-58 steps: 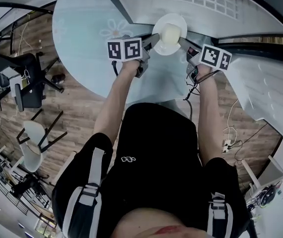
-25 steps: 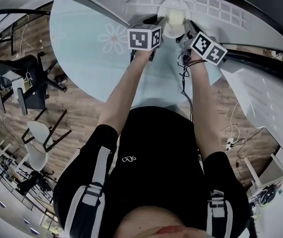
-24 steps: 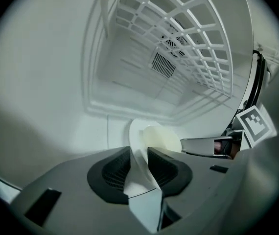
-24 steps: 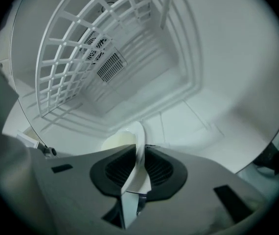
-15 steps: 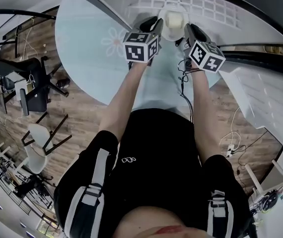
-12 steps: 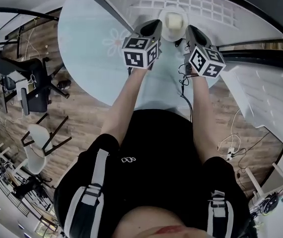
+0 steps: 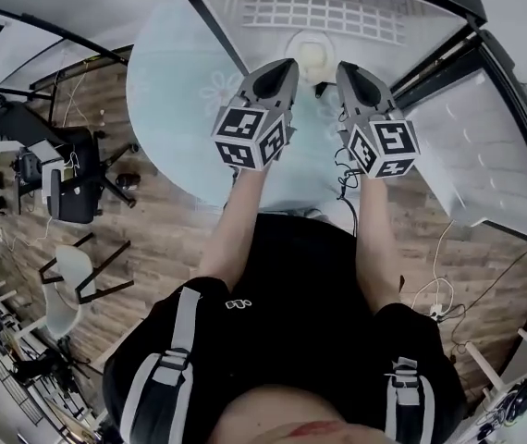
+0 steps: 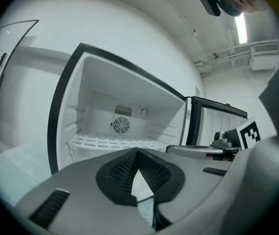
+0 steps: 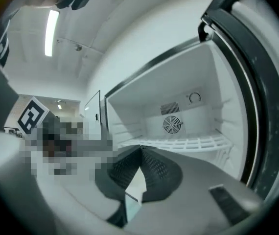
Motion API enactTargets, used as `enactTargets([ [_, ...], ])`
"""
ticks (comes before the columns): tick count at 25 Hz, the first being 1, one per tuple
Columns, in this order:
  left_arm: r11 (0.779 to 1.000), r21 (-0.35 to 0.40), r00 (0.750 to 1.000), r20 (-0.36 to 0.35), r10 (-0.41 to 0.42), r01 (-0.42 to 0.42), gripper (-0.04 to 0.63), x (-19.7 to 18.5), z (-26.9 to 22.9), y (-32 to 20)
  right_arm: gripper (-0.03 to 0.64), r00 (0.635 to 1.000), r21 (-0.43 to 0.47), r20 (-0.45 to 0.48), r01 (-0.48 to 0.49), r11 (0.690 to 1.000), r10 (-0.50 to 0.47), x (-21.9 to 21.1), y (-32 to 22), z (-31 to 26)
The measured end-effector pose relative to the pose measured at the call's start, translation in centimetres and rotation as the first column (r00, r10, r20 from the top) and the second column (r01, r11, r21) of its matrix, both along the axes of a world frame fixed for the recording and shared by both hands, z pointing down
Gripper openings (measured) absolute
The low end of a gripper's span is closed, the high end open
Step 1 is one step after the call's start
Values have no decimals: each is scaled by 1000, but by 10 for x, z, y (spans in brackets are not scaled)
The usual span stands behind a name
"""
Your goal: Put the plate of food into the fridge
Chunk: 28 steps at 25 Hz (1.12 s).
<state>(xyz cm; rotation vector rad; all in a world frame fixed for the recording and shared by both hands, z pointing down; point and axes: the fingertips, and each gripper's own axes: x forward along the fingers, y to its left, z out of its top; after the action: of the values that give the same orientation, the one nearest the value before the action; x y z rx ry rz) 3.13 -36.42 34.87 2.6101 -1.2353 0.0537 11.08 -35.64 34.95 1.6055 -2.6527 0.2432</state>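
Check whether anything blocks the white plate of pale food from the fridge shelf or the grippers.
Nothing visible does. The white plate of pale food appears to sit already on the open white fridge's wire shelf. The left gripper and right gripper, both shut and empty, point toward it with no object between.
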Motion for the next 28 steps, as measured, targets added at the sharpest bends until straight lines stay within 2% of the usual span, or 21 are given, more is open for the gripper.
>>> enactTargets([
  [5, 989, 141, 999, -9, -36, 37, 5, -3, -52, 33, 2, 998, 65, -39, 61, 996, -59, -7, 39, -42],
  [8, 979, 187, 997, -9, -77, 77, 5, -5, -66, 55, 2, 996, 69, -68, 56, 996, -52, 0, 60, -50],
  [15, 978, 185, 996, -23, -90, 92, 5, 8, -56, 107, 2, 994, 57, -104, 38, 998, -32, 14, 107, -40],
  [21, 983, 173, 998, -19, -58, 61, 5, 31, -53, 123, 2, 996, 70, -91, -20, 997, 26, 44, 126, -45],
  [28, 984, 172, 999, 2, -44, 43, 5, 46, -53, 130, 2, 996, 86, -81, -26, 996, 33, 55, 131, -49],
])
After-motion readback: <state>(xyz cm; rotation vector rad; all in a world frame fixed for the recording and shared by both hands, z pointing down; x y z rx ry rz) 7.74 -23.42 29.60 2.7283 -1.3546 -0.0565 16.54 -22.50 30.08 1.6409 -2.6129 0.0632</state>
